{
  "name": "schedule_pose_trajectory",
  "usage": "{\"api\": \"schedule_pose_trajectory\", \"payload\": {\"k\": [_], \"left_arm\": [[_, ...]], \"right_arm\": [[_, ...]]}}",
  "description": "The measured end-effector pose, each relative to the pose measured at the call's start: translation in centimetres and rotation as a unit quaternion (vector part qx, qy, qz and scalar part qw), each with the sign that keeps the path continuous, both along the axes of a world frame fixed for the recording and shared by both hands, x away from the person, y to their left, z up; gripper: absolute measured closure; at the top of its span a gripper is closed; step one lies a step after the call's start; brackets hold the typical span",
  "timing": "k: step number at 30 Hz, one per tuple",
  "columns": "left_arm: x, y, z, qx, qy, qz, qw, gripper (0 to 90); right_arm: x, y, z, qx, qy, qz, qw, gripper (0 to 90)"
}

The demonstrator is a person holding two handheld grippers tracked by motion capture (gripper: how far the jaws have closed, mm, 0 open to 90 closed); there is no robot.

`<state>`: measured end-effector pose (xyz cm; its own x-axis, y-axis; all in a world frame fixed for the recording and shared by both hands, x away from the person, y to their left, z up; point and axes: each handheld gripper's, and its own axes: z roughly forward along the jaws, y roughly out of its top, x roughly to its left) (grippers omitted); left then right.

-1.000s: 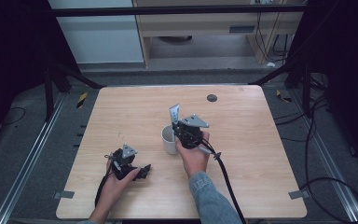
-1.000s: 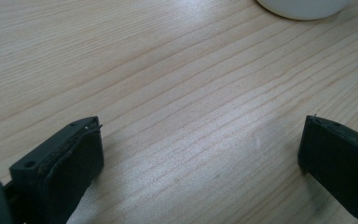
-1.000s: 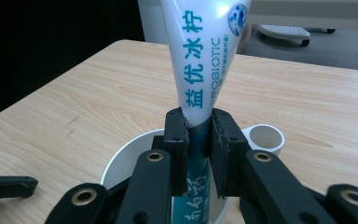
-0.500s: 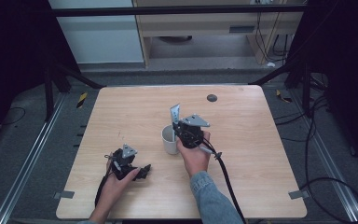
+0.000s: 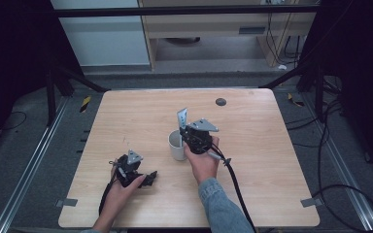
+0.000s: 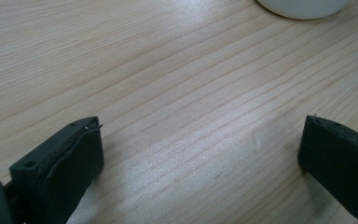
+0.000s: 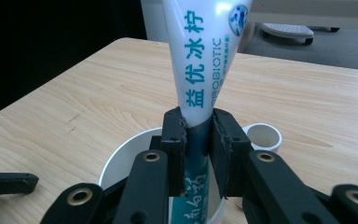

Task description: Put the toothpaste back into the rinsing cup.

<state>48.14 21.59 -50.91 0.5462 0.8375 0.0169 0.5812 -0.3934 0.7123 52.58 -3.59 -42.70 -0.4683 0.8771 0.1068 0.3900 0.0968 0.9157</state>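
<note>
Right gripper [image 7: 196, 140] is clamped on the toothpaste tube [image 7: 203, 60], holding it upright over the white cup [image 5: 177, 144] near table [image 5: 272, 145] centre; lower end looks already inside the rim. Long axis near vertical, flat crimped end up, cap end presumably down though hidden. My read: mid-insertion, tube going into the cup. Next: lower straight, then release so it leans on the rim. Left gripper [image 5: 133, 171] rests on the wood near the front edge, jaws wide apart, holding nothing

Left tongs [image 5: 150, 177] gape wide — right tongs [image 7: 198, 140] clamped tight.
</note>
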Motion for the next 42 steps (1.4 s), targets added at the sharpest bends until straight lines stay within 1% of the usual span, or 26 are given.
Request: {"api": "schedule_pose_trajectory", "payload": {"k": [3,10,24,29,33,42], "left_arm": [[0.0,0.0,0.0,0.000,0.000,0.000,1.0000,0.0],[0.0,0.0,0.0,0.000,0.000,0.000,1.0000,0.0],[0.0,0.0,0.0,0.000,0.000,0.000,1.0000,0.0],[0.0,0.0,0.0,0.000,0.000,0.000,1.0000,0.0],[0.0,0.0,0.0,0.000,0.000,0.000,1.0000,0.0],[0.0,0.0,0.0,0.000,0.000,-0.001,1.0000,0.0]], "right_arm": [[0.0,0.0,0.0,0.001,0.001,0.001,1.0000,75.2],[0.0,0.3,-0.1,-0.006,0.000,0.003,1.0000,73.0],[0.0,0.6,-0.3,-0.005,0.004,0.007,1.0000,67.5],[0.0,0.7,-0.4,-0.005,0.007,0.012,0.9999,64.7],[0.0,0.9,-0.4,-0.010,0.005,0.015,0.9998,63.1],[-0.1,1.2,-0.6,-0.013,0.011,0.025,0.9995,58.3]]}}
